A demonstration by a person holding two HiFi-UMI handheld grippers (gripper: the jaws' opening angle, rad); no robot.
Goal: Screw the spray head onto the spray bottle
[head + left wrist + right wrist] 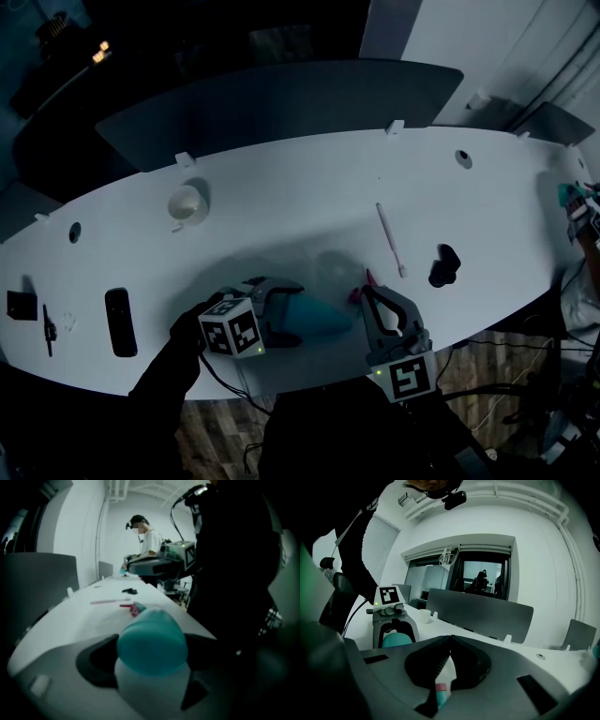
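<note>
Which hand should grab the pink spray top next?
Right. Its shut fingers are right at the spray top, while the left gripper is busy holding the teal bottle.

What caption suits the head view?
Left gripper holds a teal spray bottle sideways at a white table; shut right gripper near the pink spray head.

The right claw (pixel 450 644) hides most of a pink-and-teal piece (pixel 440 692), too dim to identify.
</note>
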